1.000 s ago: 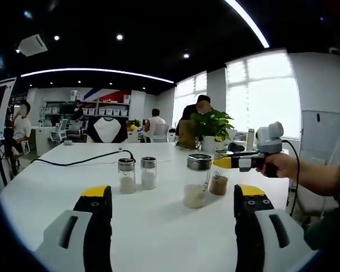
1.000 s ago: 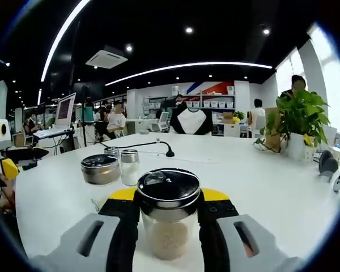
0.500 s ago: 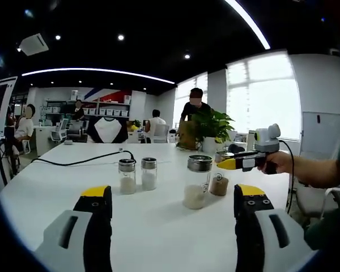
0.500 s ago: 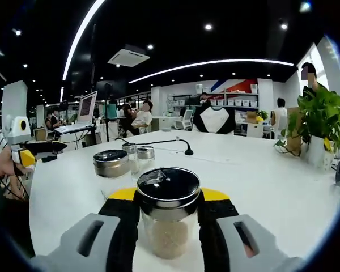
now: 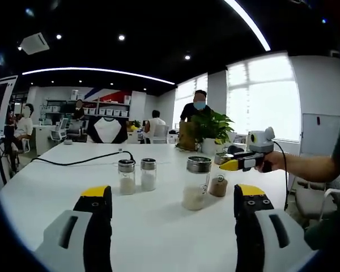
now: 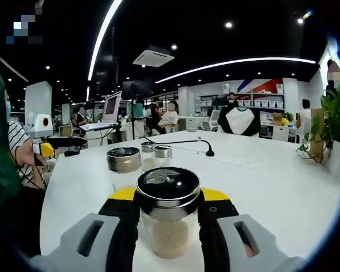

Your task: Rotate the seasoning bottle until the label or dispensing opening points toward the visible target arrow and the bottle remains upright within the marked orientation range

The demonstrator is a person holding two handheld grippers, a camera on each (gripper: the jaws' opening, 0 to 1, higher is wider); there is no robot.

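A glass seasoning bottle [image 6: 168, 226] with a dark shiny lid and pale grains stands upright between my right gripper's [image 6: 168, 195] jaws, which are shut on it just under the lid. In the left gripper view the same bottle [image 5: 219, 184] rests on the white table [image 5: 158, 226], gripped near its top by the right gripper [image 5: 232, 164] in a person's hand. My left gripper [image 5: 173, 195] hovers open over the near table, with nothing between its yellow-tipped fingers [image 5: 96, 194].
A larger metal-lidded jar [image 5: 197, 182] stands just left of the held bottle, and two small shakers [image 5: 137, 174] stand further left. A black cable [image 5: 79, 161] crosses the table behind them. A potted plant [image 5: 212, 127] stands at the far edge. People sit behind.
The right gripper has swung round the standing bottle, so the room slides rightward in its view. In the left gripper view the hand and right gripper have shifted slightly left. The left gripper has held still.
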